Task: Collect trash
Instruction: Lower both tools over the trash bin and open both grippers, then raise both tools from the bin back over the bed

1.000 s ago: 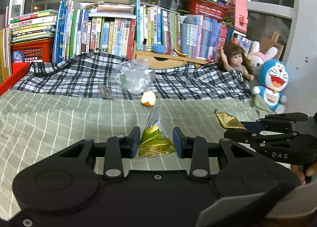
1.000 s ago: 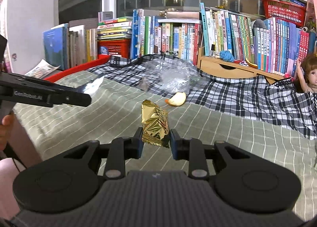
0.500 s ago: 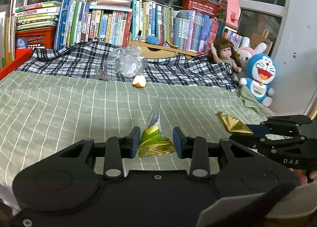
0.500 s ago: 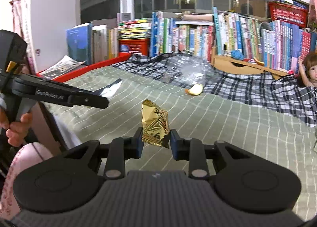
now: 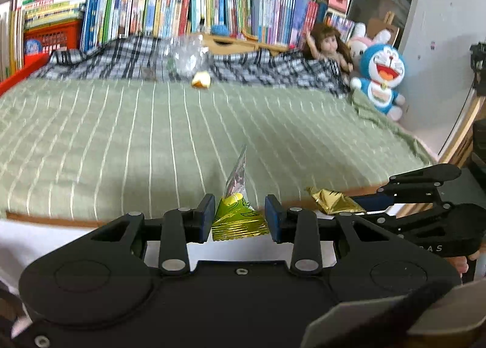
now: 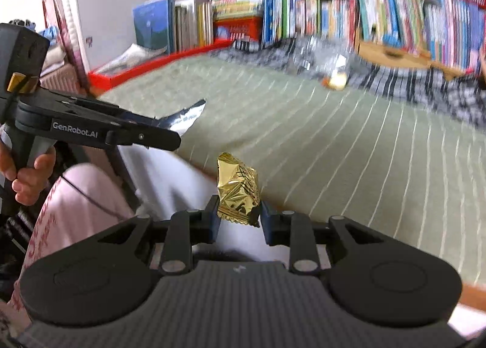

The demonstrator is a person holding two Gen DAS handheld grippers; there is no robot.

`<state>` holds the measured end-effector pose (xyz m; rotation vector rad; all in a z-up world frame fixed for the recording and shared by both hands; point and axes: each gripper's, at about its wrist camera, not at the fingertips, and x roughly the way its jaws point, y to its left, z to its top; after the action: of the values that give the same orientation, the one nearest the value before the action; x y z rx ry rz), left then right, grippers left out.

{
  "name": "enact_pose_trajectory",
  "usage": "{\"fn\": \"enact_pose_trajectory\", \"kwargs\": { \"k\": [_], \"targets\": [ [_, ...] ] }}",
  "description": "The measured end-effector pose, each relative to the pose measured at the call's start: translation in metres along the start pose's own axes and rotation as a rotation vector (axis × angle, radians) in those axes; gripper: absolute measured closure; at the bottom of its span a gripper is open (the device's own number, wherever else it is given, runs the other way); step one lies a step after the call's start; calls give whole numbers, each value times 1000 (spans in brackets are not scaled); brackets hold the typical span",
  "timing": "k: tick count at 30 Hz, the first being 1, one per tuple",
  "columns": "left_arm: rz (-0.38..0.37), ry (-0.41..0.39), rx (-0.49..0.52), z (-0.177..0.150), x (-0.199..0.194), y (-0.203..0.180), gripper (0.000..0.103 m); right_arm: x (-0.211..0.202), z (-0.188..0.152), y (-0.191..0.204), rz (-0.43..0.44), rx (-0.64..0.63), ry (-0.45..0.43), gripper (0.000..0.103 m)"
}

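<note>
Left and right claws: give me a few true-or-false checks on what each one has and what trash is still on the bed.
1. The left claw grips a green and gold wrapper. True.
2. The right claw is empty. False: it is shut on a gold foil wrapper.
3. A piece of fruit lies on the bed near the checked blanket. True.
4. The clear plastic bag is held in a claw. False: it lies on the checked blanket, clear of both claws.
5. The blue plush toy sits at the left edge of the bed in the left wrist view. False: it sits at the right, beside a doll.
</note>
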<state>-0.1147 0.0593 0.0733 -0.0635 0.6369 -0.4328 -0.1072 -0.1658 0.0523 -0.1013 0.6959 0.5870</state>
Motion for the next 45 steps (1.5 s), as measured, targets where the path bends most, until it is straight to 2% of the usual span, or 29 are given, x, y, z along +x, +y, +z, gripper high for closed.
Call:
{"fn": "enact_pose_trajectory", "kwargs": {
  "k": [9,16,19,21,22,23,25,27,33,45],
  "targets": [
    [-41,156,-47,-58,33,0,69,28,-37,1,29,32,140,69],
    [-8,295,-66,-100,65,12,69,57,-69,4,41,16,297,69],
    [5,333,-71,-113,74,16,70,66,-76,2,53,37,327,69],
    [-4,351,-83,-118,79,19,70,69,-78,2,54,43,335,63],
    [-2,356,-85,-120,81,20,70,71,-79,3,48,44,337,57],
    [5,360,-81,-122,83,20,68,73,-78,3,37,48,338,46],
    [17,375,-71,-124,89,20,50,76,-79,3,29,58,335,36],
    [32,383,-68,-124,93,19,43,79,-78,2,33,65,339,36],
    [39,394,-57,-120,97,18,35,82,-80,1,23,69,347,30],
    [47,388,-71,-118,95,22,34,79,-80,1,12,64,336,19]
  ]
}}
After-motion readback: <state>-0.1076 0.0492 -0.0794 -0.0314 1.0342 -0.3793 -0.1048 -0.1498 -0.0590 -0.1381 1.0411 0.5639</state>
